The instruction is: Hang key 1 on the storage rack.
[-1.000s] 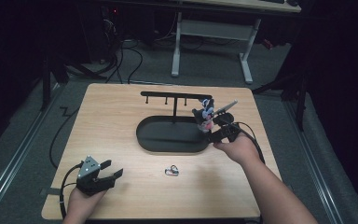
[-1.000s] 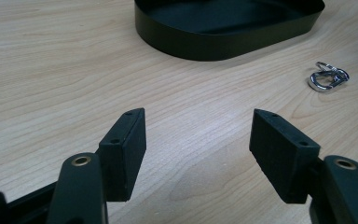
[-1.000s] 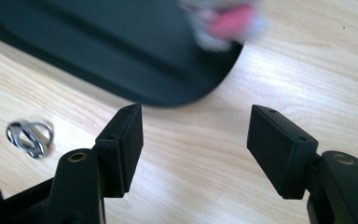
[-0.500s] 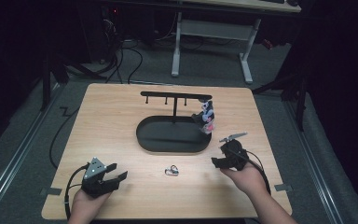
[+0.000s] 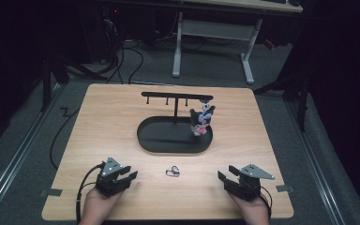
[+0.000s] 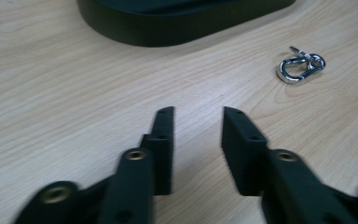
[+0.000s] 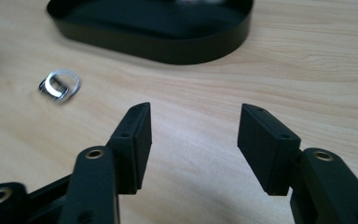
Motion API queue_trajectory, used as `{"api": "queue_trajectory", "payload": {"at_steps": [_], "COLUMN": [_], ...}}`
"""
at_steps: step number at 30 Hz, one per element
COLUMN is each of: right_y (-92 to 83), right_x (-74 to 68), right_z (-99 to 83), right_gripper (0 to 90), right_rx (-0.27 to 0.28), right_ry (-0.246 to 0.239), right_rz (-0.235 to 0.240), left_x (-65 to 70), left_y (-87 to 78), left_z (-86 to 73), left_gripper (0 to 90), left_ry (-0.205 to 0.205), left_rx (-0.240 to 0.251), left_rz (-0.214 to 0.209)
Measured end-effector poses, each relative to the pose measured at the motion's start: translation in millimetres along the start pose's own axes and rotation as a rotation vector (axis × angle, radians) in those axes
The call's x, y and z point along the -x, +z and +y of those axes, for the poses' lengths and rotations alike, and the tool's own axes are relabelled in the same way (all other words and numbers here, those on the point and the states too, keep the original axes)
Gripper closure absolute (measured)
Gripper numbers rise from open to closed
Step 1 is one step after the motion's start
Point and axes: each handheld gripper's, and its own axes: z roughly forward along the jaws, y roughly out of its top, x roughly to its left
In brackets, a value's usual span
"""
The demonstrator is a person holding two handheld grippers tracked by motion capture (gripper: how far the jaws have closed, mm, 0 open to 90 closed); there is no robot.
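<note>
A black oval tray [image 5: 143,138] carries a T-shaped rack [image 5: 176,96] with small hooks. A small black, white and pink figure [image 5: 201,121] hangs at the bar's right end. A silver clip [image 5: 172,171] lies on the wood in front of the tray. My left gripper [image 5: 127,177] rests near the front left edge, left of the clip. Its jaws have just been closing with nothing between them, and it is still open [image 6: 196,112]. My right gripper [image 5: 226,173] sits at the front right, open [image 7: 193,108]. Its jaws have also just narrowed, on nothing. The clip [image 6: 300,67] [image 7: 60,85] lies ahead of both grippers.
The wooden table [image 5: 103,117] ends close behind both hands. A cable [image 5: 61,136] trails off its left side. The tray wall [image 6: 168,32] [image 7: 158,46] stands just beyond the clip. A white desk frame [image 5: 178,51] stands on the floor behind the table.
My right gripper came away from the hanging figure and dropped back to the table's front right. The figure stayed on the rack. My left gripper shifted slightly right and its jaws narrowed.
</note>
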Motion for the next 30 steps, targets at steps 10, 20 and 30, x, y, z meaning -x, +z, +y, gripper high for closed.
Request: {"api": "queue_trajectory", "payload": {"at_steps": [10, 20, 30], "right_y": [-1.7, 5.5, 6.6], "right_x": [10.9, 8.4, 13.5], "right_z": [-0.3, -0.1, -2.8], "right_gripper": [46.7, 46.9, 46.7], "right_rx": [0.003, -0.027, -0.058], "right_ry": [0.001, -0.016, 0.005], "right_rz": [0.045, 0.078, 0.077], "left_x": [52.0, 87.7, 151.6], "left_y": [54.0, 81.2, 107.3], "left_z": [30.2, 47.2, 60.0], "left_gripper": [88.6, 88.6, 87.3], "left_ry": [0.096, 0.132, 0.218], "left_rx": [-0.099, -0.1, -0.104], "left_rz": [0.021, -0.056, -0.203]}}
